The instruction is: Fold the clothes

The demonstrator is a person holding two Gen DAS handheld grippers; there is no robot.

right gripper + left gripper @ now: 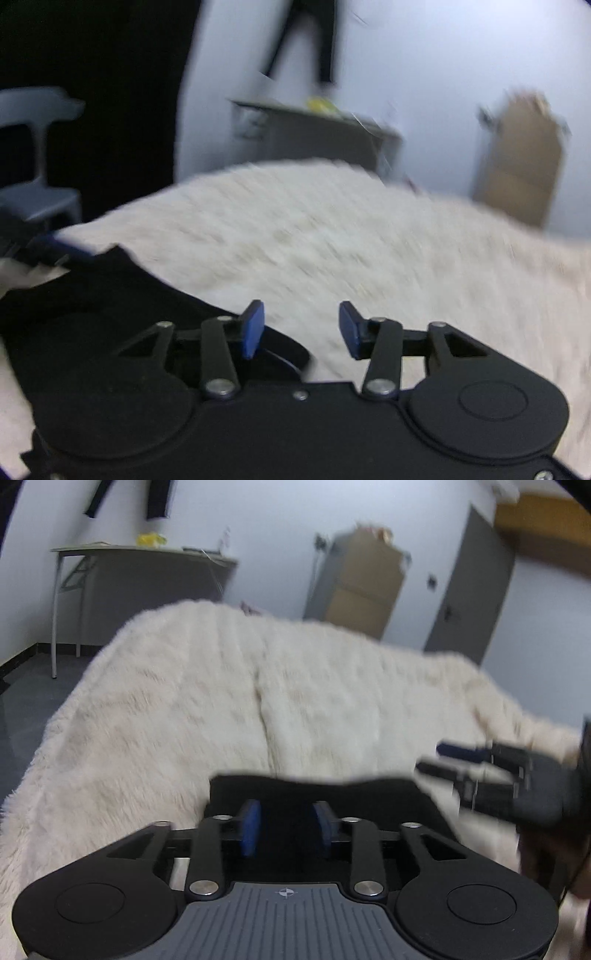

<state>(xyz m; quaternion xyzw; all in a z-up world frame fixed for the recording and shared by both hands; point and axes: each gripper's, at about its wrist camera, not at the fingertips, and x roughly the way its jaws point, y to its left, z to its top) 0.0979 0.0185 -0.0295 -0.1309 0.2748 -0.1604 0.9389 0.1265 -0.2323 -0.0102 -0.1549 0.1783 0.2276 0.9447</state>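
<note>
A black garment (332, 794) lies flat on a cream fluffy blanket (184, 709) near its front edge. My left gripper (287, 825) is low over the garment. Its blue pads (251, 827) stand apart, with dark cloth showing in the gap but not pinched. In the right wrist view the same garment (110, 295) spreads to the left. My right gripper (301, 326) is open at the garment's right edge, with only blanket (369, 236) between its pads. From the left wrist view, the right gripper (428, 757) comes in from the right with its fingers apart. Both views are blurred.
Beyond the blanket stand a grey table (147, 554) with a yellow object, a cardboard box (365, 587) and a grey door (469, 590). A grey chair (37, 166) stands at the left. Dark clothes (306, 37) hang on the wall.
</note>
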